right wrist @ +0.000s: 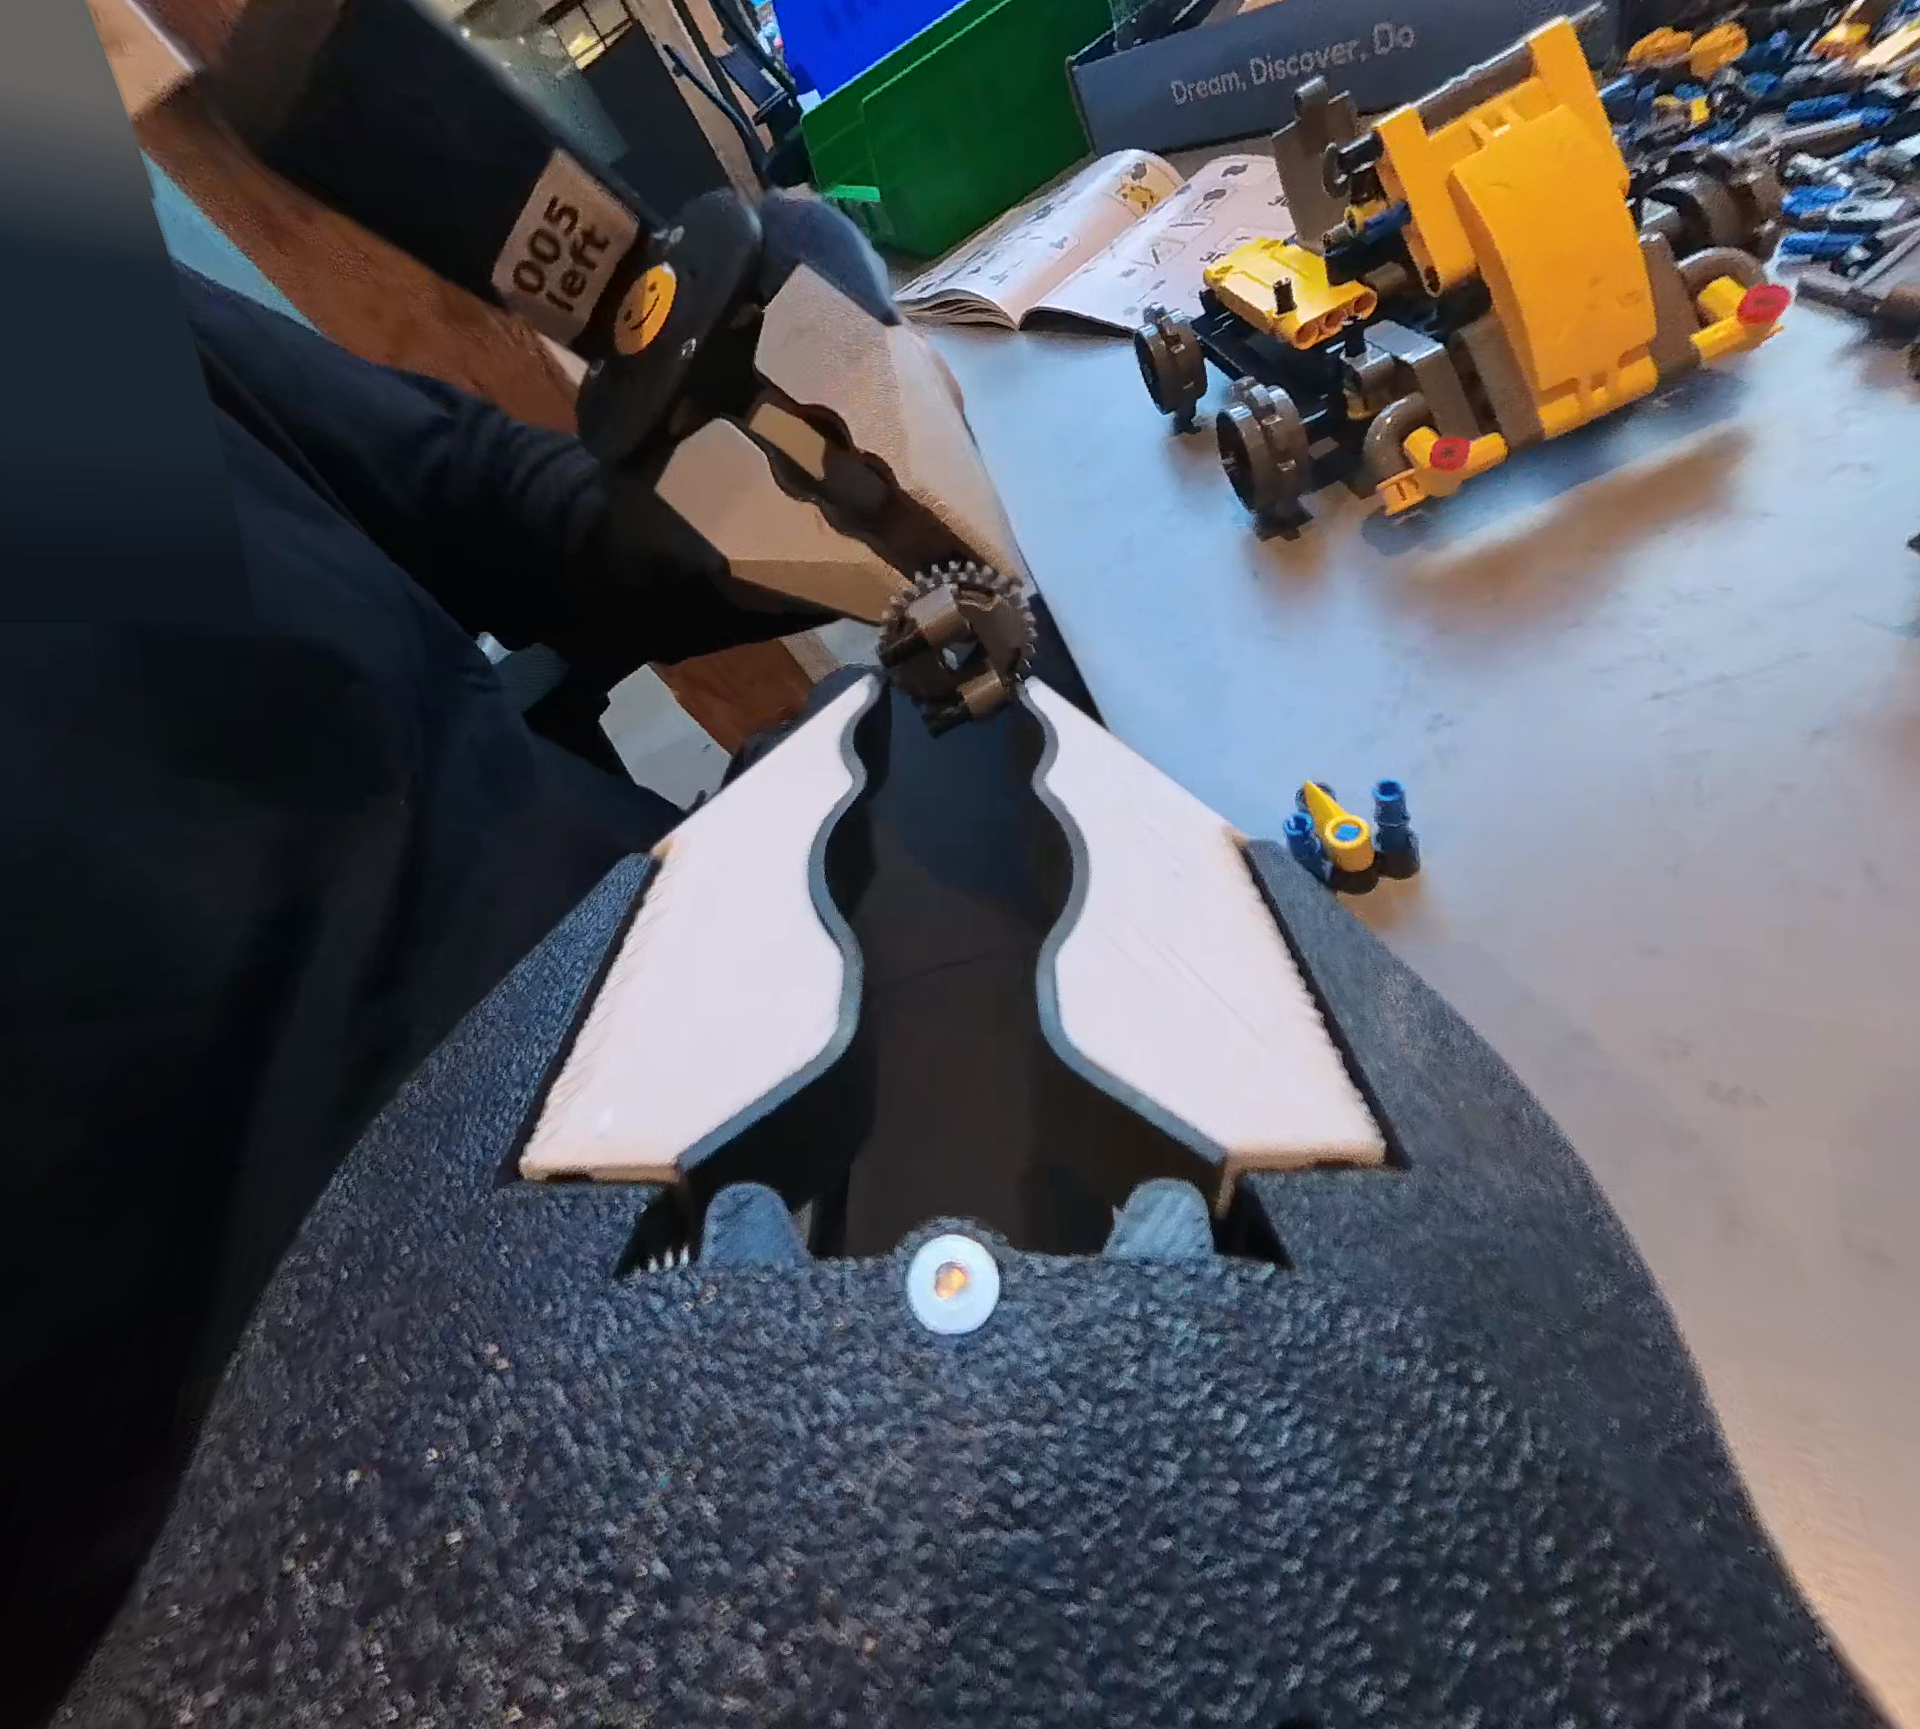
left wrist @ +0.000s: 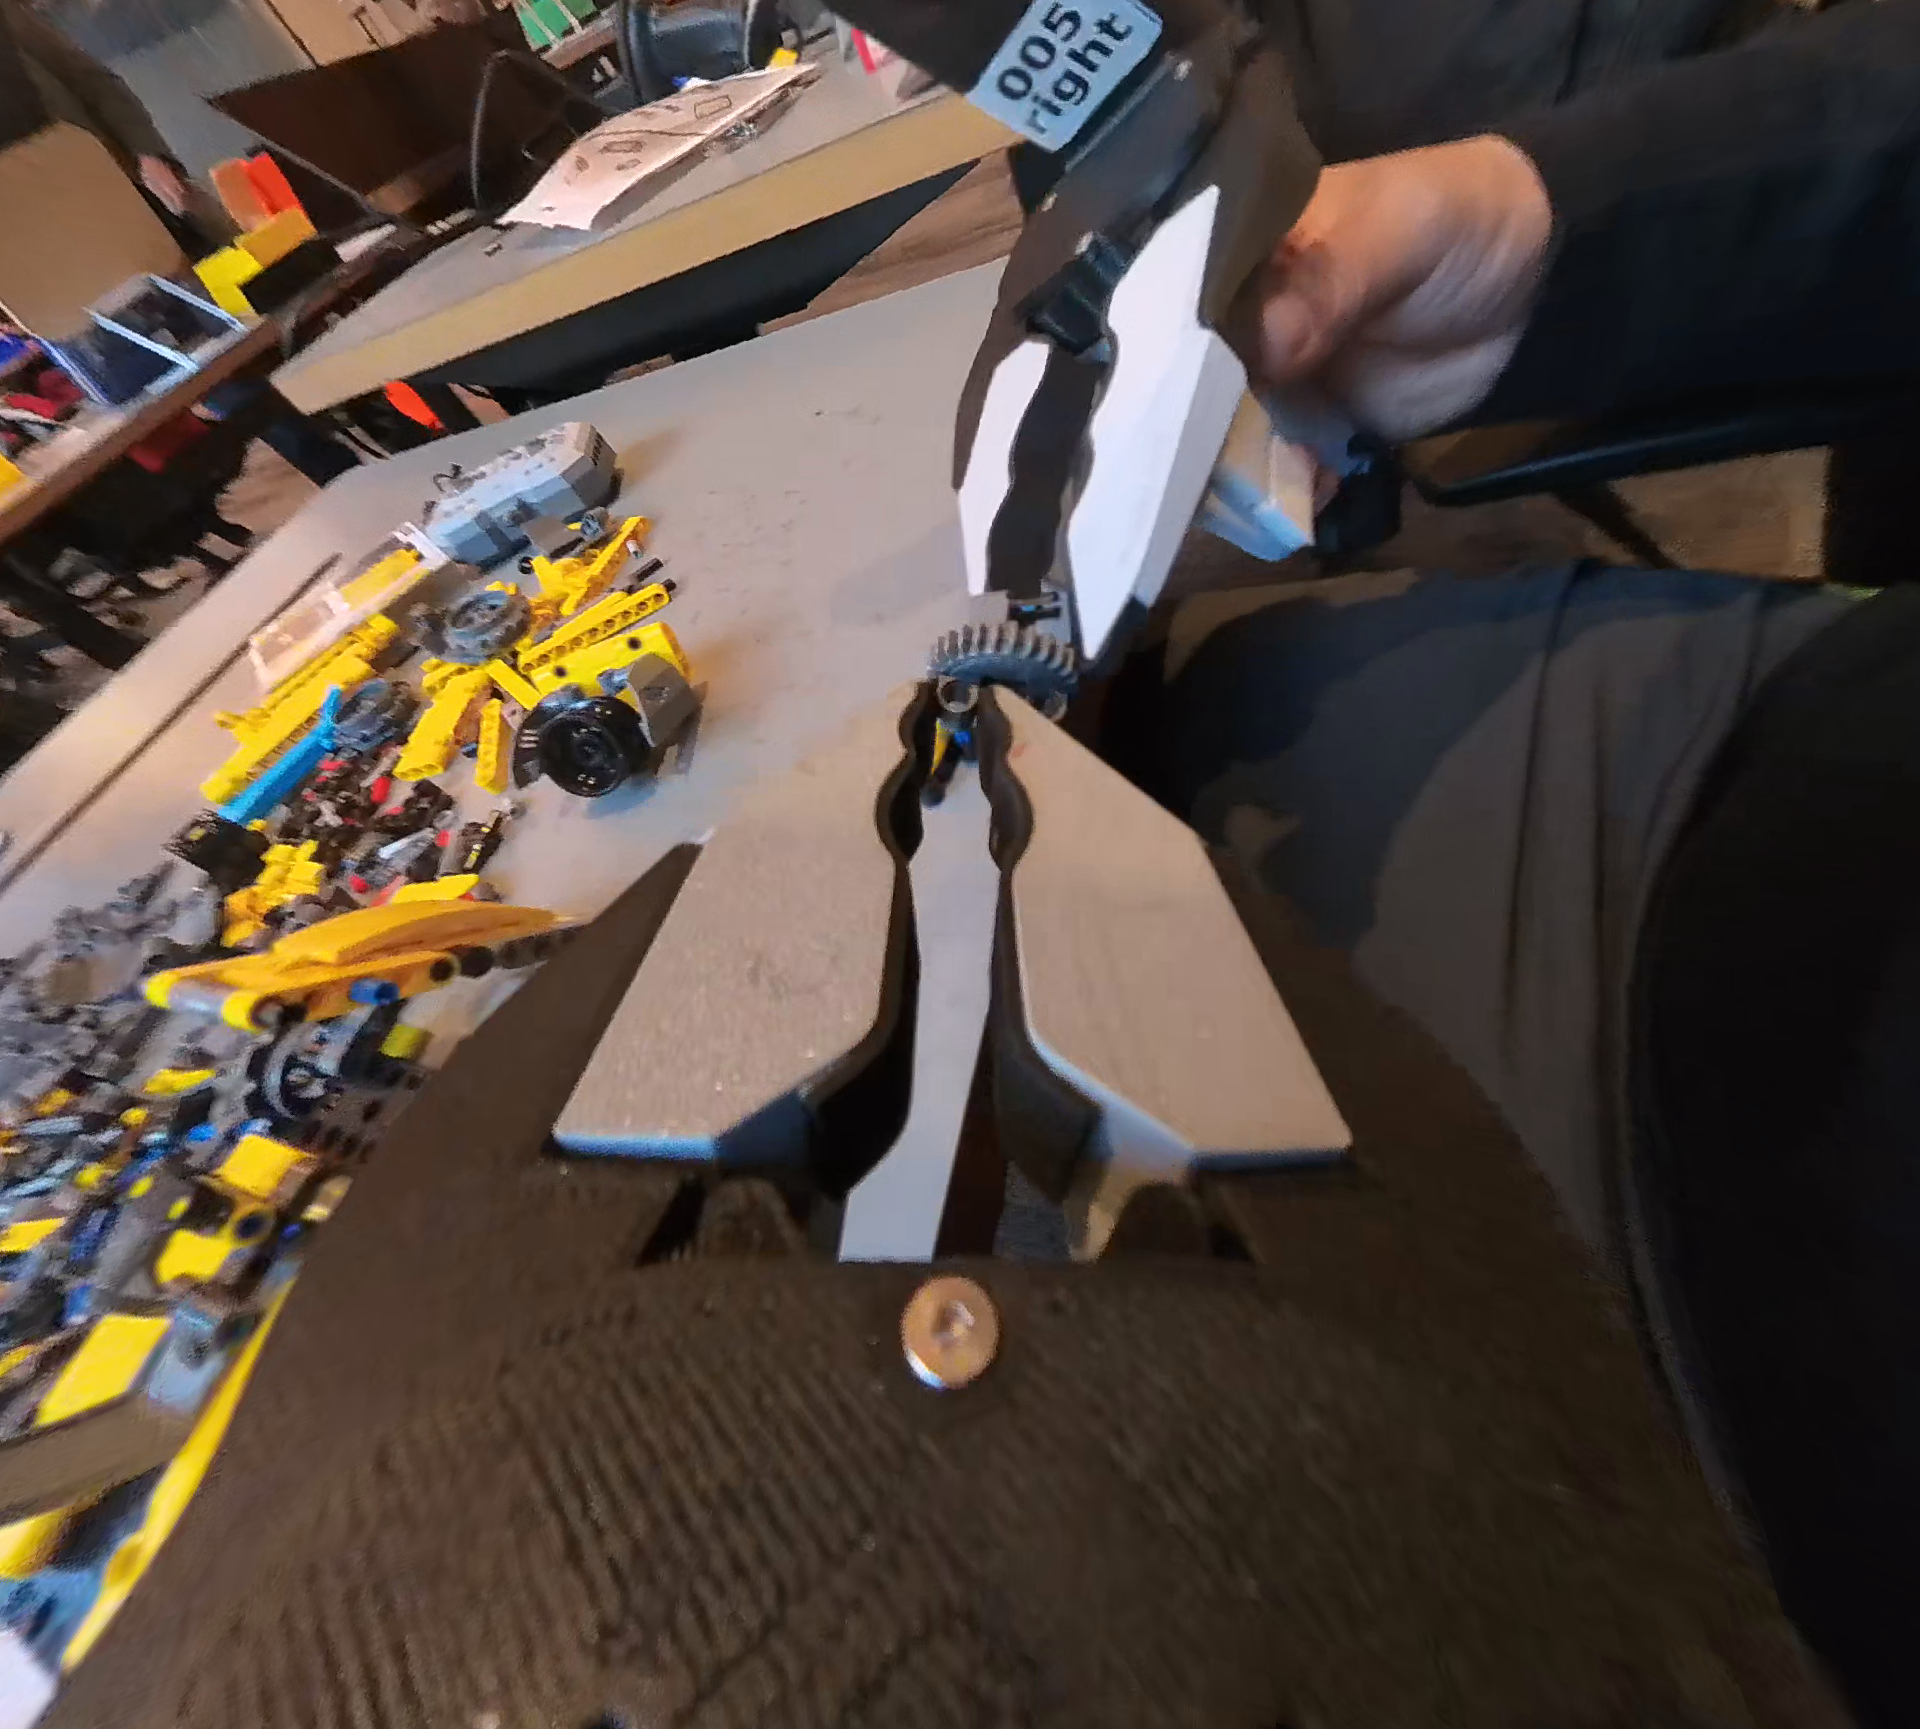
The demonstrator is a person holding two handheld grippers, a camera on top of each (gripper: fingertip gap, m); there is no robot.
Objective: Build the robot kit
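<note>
In the left wrist view, the left gripper [left wrist: 956,723] fills the foreground, its two pale fingers [left wrist: 769,983] drawn close, nipping a small yellow and blue pin piece [left wrist: 948,739] at their tips. Just beyond, the right gripper [left wrist: 1023,614] comes down from above, held by a hand [left wrist: 1403,297], its tips closed on a small grey gear assembly [left wrist: 1003,656] that touches the left tips over the edge of the grey table [left wrist: 810,474]. To the left lies a heap of yellow, black and grey building parts [left wrist: 416,744], with a black wheel [left wrist: 582,749] near it. In the right wrist view, the right gripper [right wrist: 951,692] is nearest, its fingers spread wide lower down but pinching the gear assembly [right wrist: 956,640] at the tips, where the left gripper [right wrist: 914,583] meets it from the upper left. On the table [right wrist: 1455,952] sit a few small blue and yellow connectors [right wrist: 1345,838] nearby, a half-built yellow vehicle [right wrist: 1455,308] farther off, and an open instruction booklet [right wrist: 1081,245] behind.
</note>
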